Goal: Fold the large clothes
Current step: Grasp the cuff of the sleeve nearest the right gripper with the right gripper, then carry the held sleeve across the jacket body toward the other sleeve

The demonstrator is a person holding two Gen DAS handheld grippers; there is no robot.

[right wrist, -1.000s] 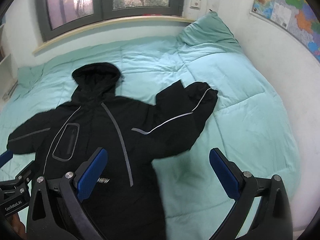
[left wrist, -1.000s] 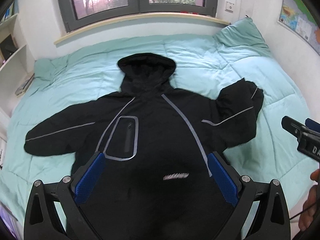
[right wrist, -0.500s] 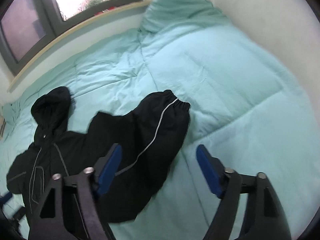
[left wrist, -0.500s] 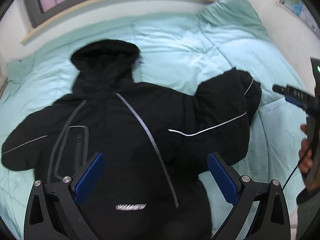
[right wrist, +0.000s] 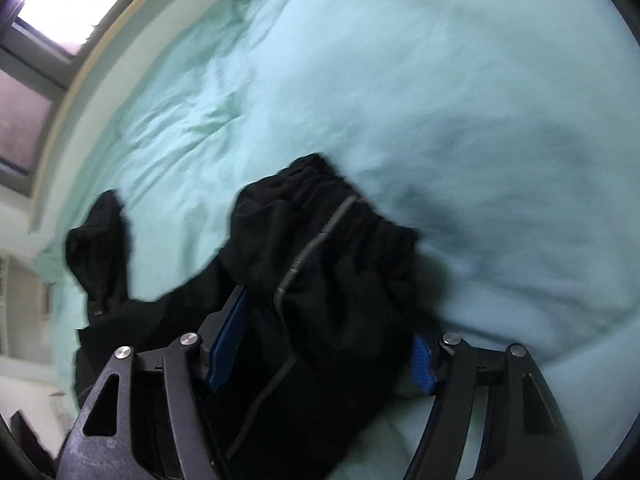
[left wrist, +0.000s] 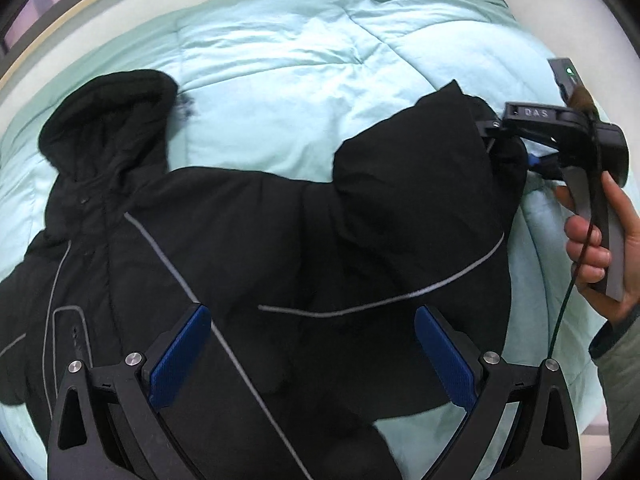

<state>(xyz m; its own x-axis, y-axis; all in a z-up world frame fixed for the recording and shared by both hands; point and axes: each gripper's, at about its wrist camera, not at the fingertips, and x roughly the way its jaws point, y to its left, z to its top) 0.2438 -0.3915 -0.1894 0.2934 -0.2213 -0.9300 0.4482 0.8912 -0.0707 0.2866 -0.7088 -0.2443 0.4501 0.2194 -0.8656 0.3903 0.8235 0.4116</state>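
My right claw (right wrist: 328,316) had just been closing around the cuff end of one sleeve (right wrist: 332,240). The bunched black cloth filled the gap and, as far as the blur let me judge, lay against both blue pads, so I took it for a grip on the sleeve. My left claw (left wrist: 312,312) hung wide open above the chest of the jacket (left wrist: 240,220) with nothing pinched between its pads. The jacket lay front up on the duvet (left wrist: 280,60), its hood (left wrist: 108,120) pointing toward the window (right wrist: 36,80) and the gripped sleeve bent away from the body toward the far side of the bed. By my reckoning the folding had barely begun: no part of the jacket lay folded over another, and the sleeve was only being taken hold of. What remained, I judged, was bringing that sleeve across the chest, doing the same with the other one, then folding in the hood and doubling the body. Counted up: one jacket, one hood, two sleeves (one in my right claw, the other running off the left edge of the left view), two claws, one duvet, and one bare hand (left wrist: 596,248) in sight on the right claw's handle
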